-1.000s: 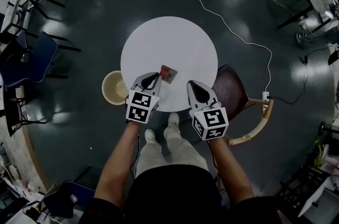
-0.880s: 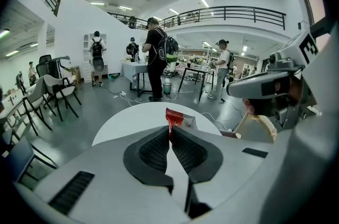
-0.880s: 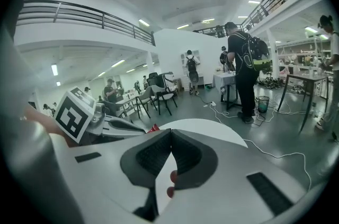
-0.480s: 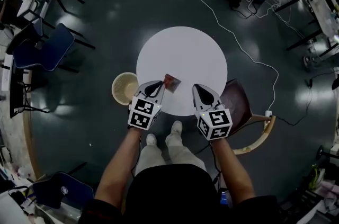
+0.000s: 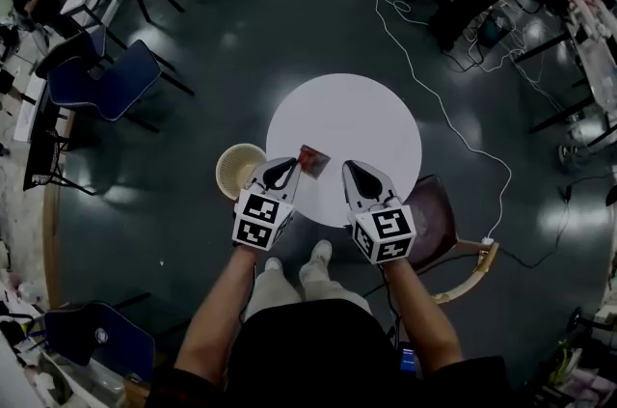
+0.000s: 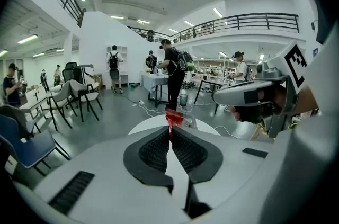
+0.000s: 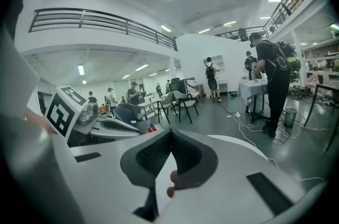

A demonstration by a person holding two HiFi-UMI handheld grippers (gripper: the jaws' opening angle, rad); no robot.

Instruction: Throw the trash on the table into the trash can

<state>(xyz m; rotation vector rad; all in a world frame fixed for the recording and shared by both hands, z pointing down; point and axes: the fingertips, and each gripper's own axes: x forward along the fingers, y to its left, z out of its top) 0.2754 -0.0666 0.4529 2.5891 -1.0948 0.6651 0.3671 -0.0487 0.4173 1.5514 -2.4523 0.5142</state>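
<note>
A red wrapper (image 5: 310, 161) is pinched at the tips of my left gripper (image 5: 287, 166), over the near left edge of the round white table (image 5: 357, 122). In the left gripper view the wrapper (image 6: 174, 116) sticks up from the shut jaws of that gripper (image 6: 170, 132). My right gripper (image 5: 350, 168) hovers over the table's near edge, to the right of the left one; its jaws (image 7: 170, 133) meet with nothing between them. A beige basket-style trash can (image 5: 239, 170) stands on the floor, close to the left of the left gripper.
A brown wooden chair (image 5: 439, 223) stands at the table's right. A white cable (image 5: 439, 97) runs across the dark floor behind the table. Blue chairs (image 5: 106, 83) and desks are at the left, and people stand further off in the room.
The head view has shifted, so the table and trash can sit further right and look smaller. Both grippers keep their places by the table's near edge, the wrapper still in the left one.
</note>
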